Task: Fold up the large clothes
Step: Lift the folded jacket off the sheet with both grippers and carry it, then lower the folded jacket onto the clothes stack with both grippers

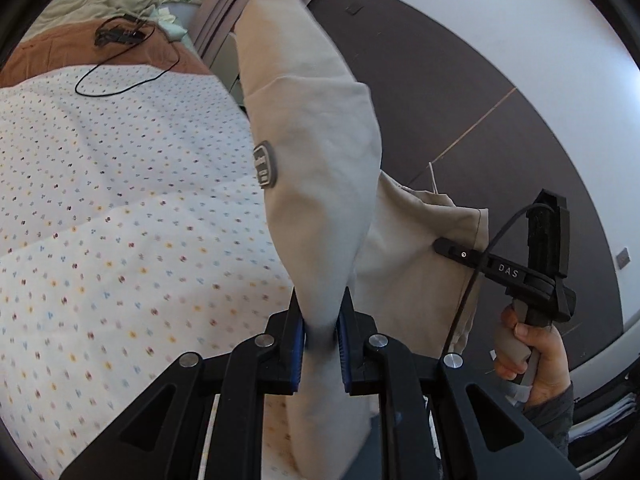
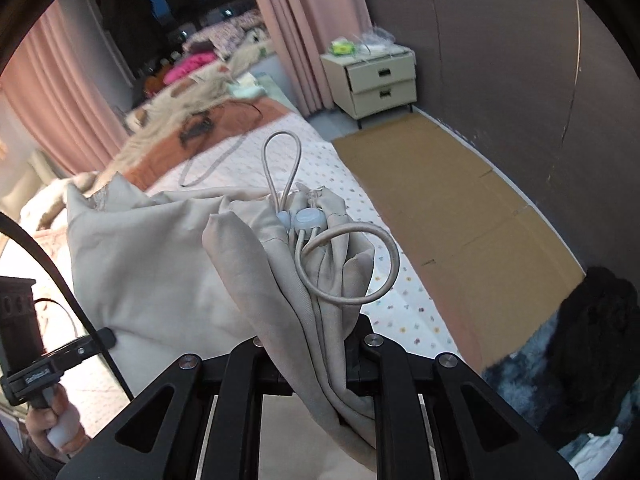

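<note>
A beige garment (image 1: pixel 320 152) with a grey patch hangs in the air above the bed. My left gripper (image 1: pixel 321 328) is shut on a bunched part of it, the cloth passing between the blue pads (image 1: pixel 296 338). My right gripper (image 2: pixel 310 344) is shut on another bunched edge of the same garment (image 2: pixel 160 248), where an elastic drawcord (image 2: pixel 360 280) with pale toggles loops out. The right gripper also shows in the left wrist view (image 1: pixel 444 246), gripping the cloth's far edge. The left gripper shows at the left edge of the right wrist view (image 2: pixel 108 336).
The bed (image 1: pixel 100 220) has a white dotted quilt and a brown blanket (image 1: pixel 72 52) with a black cable on it. Piled clothes lie at the far end. A cream nightstand (image 2: pixel 376 80) stands by the pink curtain; cardboard (image 2: pixel 460 208) covers the floor beside the bed.
</note>
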